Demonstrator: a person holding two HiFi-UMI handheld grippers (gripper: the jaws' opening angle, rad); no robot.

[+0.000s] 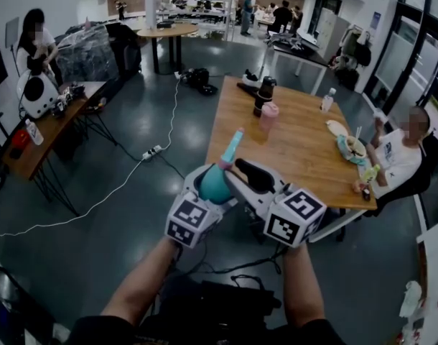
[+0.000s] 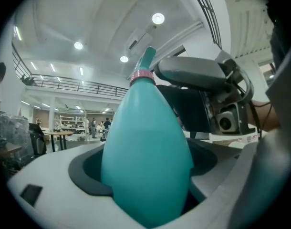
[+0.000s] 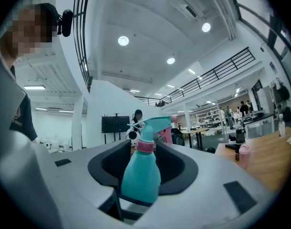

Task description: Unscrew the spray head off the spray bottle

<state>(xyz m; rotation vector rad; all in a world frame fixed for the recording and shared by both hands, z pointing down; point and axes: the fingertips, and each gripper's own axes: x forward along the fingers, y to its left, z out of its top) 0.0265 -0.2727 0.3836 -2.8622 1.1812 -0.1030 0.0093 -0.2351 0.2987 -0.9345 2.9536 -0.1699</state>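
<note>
the left tongs [image 1: 215, 180] pinch the teal spray bottle [image 1: 215, 184] by its fat body. in the left gripper view the body fills the gap between the dark pads, and both sides sit against it. the bottle is off any surface, held in the air over the grey floor [image 1: 126, 214], just short of the near corner of the wooden bench [image 1: 305, 160]. in the head view it leans, its neck pointing up and away toward the bench.

the spray head [image 3: 156, 124] sits on the neck above a pink collar [image 3: 146, 146].

the right tongs [image 3: 144, 163] are spread wide. in the right gripper view the bottle's neck and shoulder stand between the two dark pads, with a gap showing on each side, so the pads do not press on it. in the head view the two tools meet nose to nose around the bottle, their marker cubes toward the person's forearms.

on the bench, well beyond the bottle, stand a black tumbler [image 1: 263, 95], a pink cup [image 1: 269, 116] and a clear bottle [image 1: 327, 100]. a seated person [image 1: 398, 160] is at the bench's right edge, beside a bowl [image 1: 352, 148].
</note>
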